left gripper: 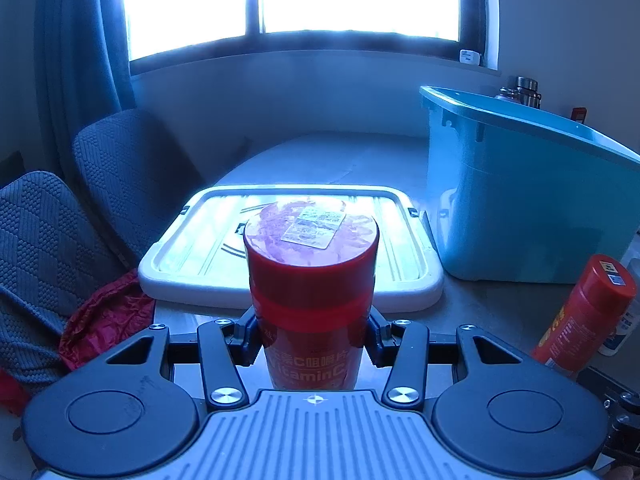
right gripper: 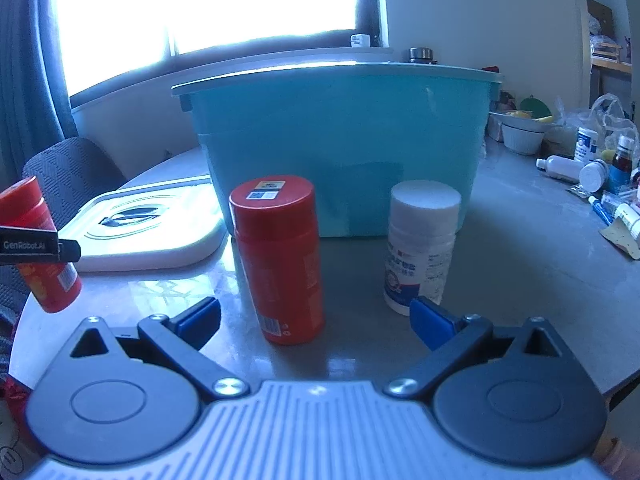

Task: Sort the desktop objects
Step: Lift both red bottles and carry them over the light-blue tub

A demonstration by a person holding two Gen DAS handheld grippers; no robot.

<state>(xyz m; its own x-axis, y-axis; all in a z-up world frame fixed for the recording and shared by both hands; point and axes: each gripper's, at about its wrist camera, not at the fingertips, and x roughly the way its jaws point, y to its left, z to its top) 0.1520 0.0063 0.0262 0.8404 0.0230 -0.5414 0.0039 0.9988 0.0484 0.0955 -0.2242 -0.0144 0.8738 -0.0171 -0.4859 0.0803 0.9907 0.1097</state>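
My left gripper (left gripper: 313,340) is shut on a red Vitamin C bottle (left gripper: 311,280) and holds it upright above the table's near edge; the held bottle also shows at the left of the right wrist view (right gripper: 38,248). My right gripper (right gripper: 316,320) is open, its blue pads (right gripper: 200,318) either side of a second red bottle (right gripper: 280,256) standing on the table. A white pill bottle (right gripper: 420,240) stands just right of it. A teal storage bin (right gripper: 340,148) stands behind both; it also shows in the left wrist view (left gripper: 520,200).
The bin's white lid (left gripper: 288,248) lies flat on the table left of the bin. Grey chairs (left gripper: 120,168) and a red bag (left gripper: 104,320) are at the left. Bottles, pens and bowls (right gripper: 592,176) clutter the table's far right.
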